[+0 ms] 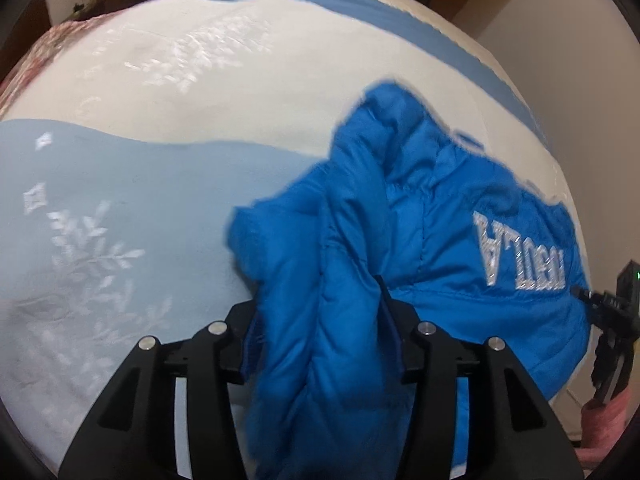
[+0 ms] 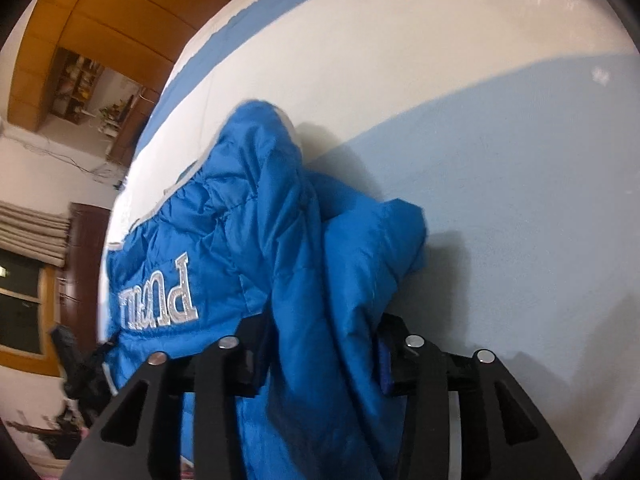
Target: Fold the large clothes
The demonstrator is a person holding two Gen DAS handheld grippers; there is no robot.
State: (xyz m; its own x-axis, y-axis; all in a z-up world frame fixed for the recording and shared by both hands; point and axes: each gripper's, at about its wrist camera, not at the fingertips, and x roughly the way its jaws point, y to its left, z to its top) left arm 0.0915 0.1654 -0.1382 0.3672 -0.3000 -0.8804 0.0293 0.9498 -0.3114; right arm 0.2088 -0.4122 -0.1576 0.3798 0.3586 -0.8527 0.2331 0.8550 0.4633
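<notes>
A bright blue puffer jacket (image 1: 400, 240) with silver lettering lies bunched on a bed with a white and light blue cover (image 1: 140, 184). My left gripper (image 1: 320, 320) is shut on a thick fold of the jacket, which fills the gap between its fingers. In the right wrist view the same jacket (image 2: 248, 240) hangs over the bed cover (image 2: 500, 180), and my right gripper (image 2: 320, 344) is shut on another fold of it. The right gripper also shows at the far right edge of the left wrist view (image 1: 612, 320).
The bed's edge runs along the jacket's far side, with a pale wall (image 1: 560, 40) beyond. A pink patterned quilt (image 1: 48, 48) lies at the far left of the bed. Wooden cabinets (image 2: 100, 12) and a dark window (image 2: 20, 300) stand across the room.
</notes>
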